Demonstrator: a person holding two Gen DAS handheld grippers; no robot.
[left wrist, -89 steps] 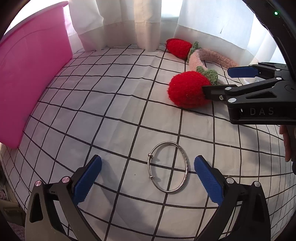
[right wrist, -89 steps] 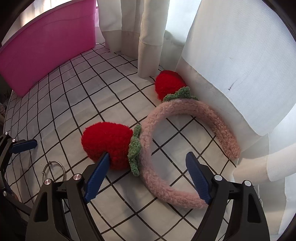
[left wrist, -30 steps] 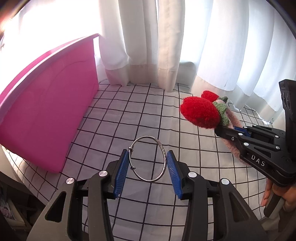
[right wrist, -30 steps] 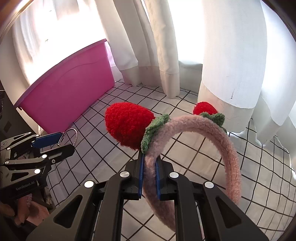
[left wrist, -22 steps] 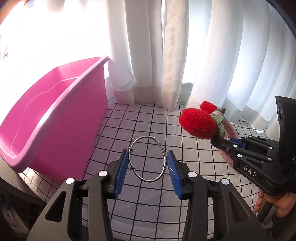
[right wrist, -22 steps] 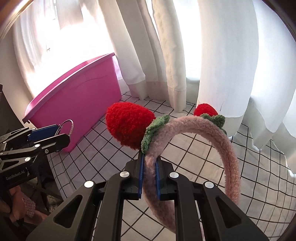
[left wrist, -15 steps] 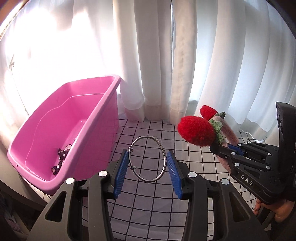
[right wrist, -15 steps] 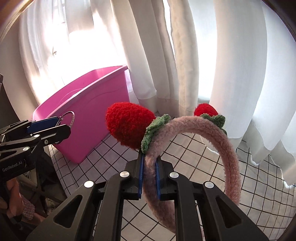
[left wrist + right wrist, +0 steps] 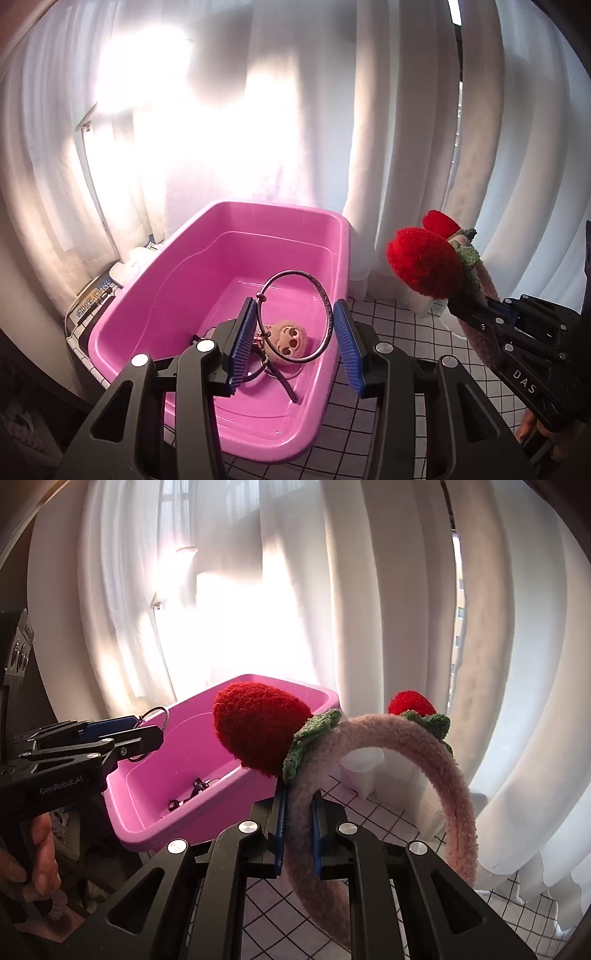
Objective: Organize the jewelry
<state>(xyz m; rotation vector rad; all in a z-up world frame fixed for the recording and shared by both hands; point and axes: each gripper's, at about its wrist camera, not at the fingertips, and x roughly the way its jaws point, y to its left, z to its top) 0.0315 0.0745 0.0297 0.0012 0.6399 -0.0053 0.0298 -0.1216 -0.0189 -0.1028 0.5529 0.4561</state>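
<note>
Bracelet (image 9: pixel 295 317), rim partly behind tongs (image 9: pixel 295 347)

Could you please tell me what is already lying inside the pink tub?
Inside the pink tub lie a plush face charm and a dark strappy piece. The left gripper and its bangle hide part of the floor.

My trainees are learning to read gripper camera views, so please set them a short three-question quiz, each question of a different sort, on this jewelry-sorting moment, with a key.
1. True or false: the left gripper grips the silver bangle above the pink tub.
2. Multiple choice: the right gripper is shut on
A. a necklace
B. the strawberry headband
C. nothing
3. Fill in: inside the tub lies a small plush ____ among dark jewelry pieces.

Key: 1 true; 2 B; 3 face charm.
</note>
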